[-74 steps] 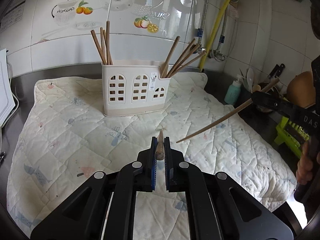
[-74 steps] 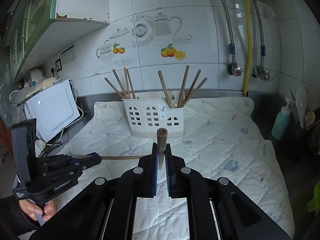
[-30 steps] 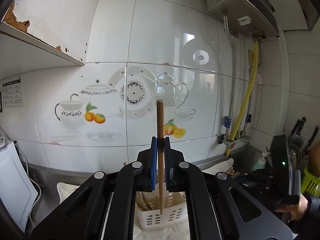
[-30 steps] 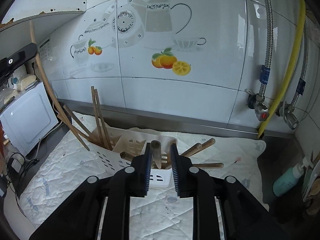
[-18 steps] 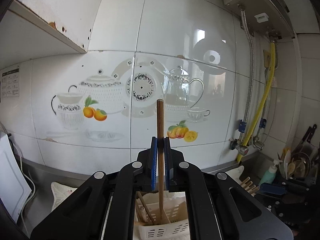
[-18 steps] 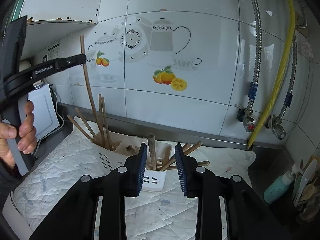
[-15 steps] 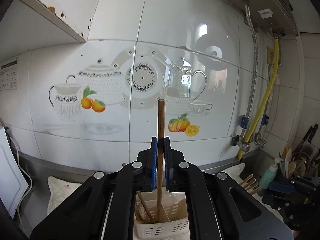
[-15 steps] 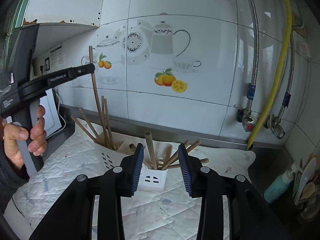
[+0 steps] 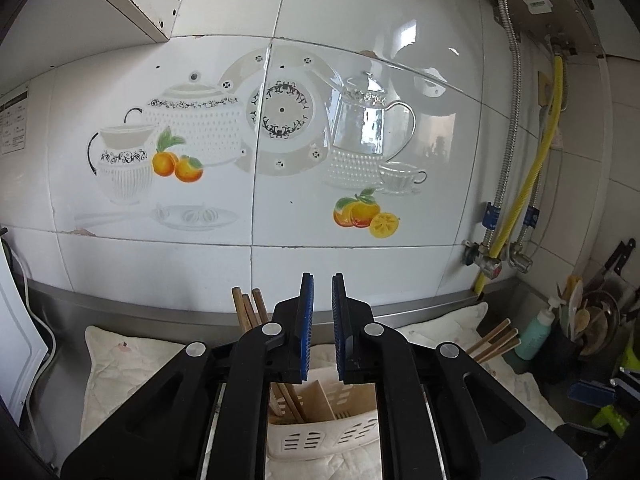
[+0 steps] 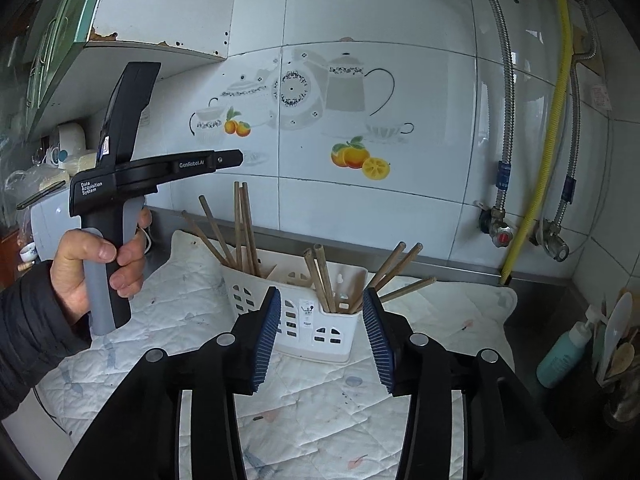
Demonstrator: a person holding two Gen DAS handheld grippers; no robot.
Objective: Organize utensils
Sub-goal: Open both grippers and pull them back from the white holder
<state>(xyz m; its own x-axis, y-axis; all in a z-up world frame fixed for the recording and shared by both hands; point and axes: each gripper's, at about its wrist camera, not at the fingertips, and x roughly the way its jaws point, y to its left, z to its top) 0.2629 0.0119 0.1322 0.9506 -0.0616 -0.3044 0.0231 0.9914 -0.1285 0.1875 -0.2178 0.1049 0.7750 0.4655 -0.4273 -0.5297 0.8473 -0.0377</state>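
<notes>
A white plastic utensil holder (image 10: 320,320) stands on a quilted cloth (image 10: 304,420). Several wooden chopsticks stand in its left compartment (image 10: 242,228) and several lean in its right compartment (image 10: 324,276). My left gripper (image 9: 319,292) is open and empty, held above the holder (image 9: 324,436); the left compartment's chopsticks (image 9: 250,308) show beside its fingers. From the right wrist view the left gripper (image 10: 234,158) hovers above the left compartment. My right gripper (image 10: 320,308) is wide open and empty, in front of the holder.
A tiled wall with teapot decals (image 9: 280,120) rises behind. A yellow hose and metal pipes (image 10: 536,184) run down at right. A teal bottle (image 10: 560,354) and a crock of spoons (image 10: 618,344) stand at right. A white appliance (image 9: 16,340) is at left.
My left gripper has opened and let go of its chopstick, which now stands in the left compartment. My right gripper has opened wider and pulled back from the holder.
</notes>
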